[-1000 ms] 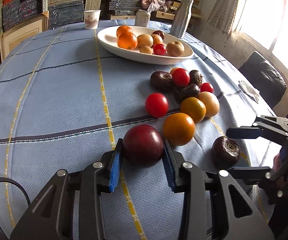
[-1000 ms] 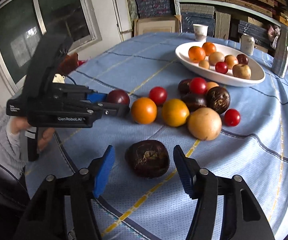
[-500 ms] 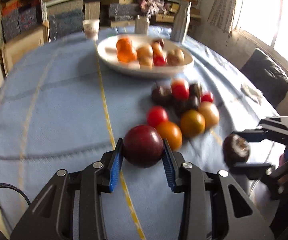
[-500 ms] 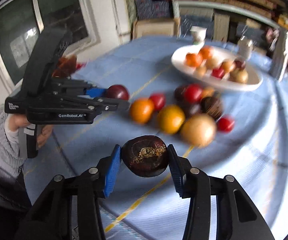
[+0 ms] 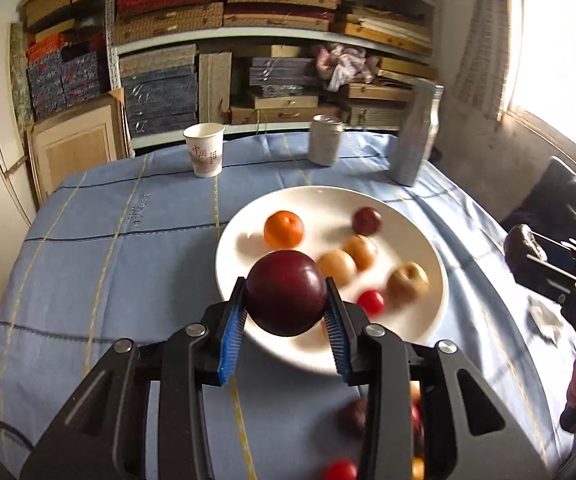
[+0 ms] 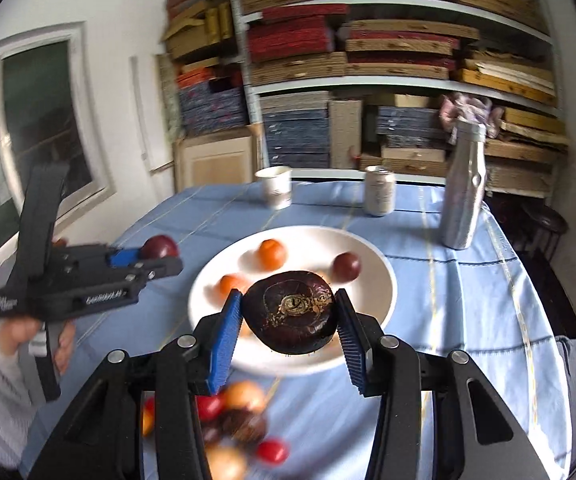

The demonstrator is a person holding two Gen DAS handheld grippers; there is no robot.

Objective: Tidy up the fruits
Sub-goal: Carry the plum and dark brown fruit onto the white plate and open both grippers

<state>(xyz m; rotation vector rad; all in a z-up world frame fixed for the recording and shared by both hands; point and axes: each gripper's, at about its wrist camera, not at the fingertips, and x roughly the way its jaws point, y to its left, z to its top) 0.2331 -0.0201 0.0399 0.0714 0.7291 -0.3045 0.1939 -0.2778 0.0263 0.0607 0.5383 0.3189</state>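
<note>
Both claws now hang over the white plate point(image 5: 427, 240) instead of the near surface: the left claw point(image 5: 286, 322) carries its dark red plum point(image 5: 286, 292), the right claw point(image 6: 289, 330) its wrinkled dark fruit point(image 6: 289, 312).

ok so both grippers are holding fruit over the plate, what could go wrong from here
Both could collide: the left gripper with its smooth dark red plum and the right gripper with its wrinkled dark purple fruit converge on one white plate. A dropped round fruit may strike the small orange tangerine or roll off.
</note>
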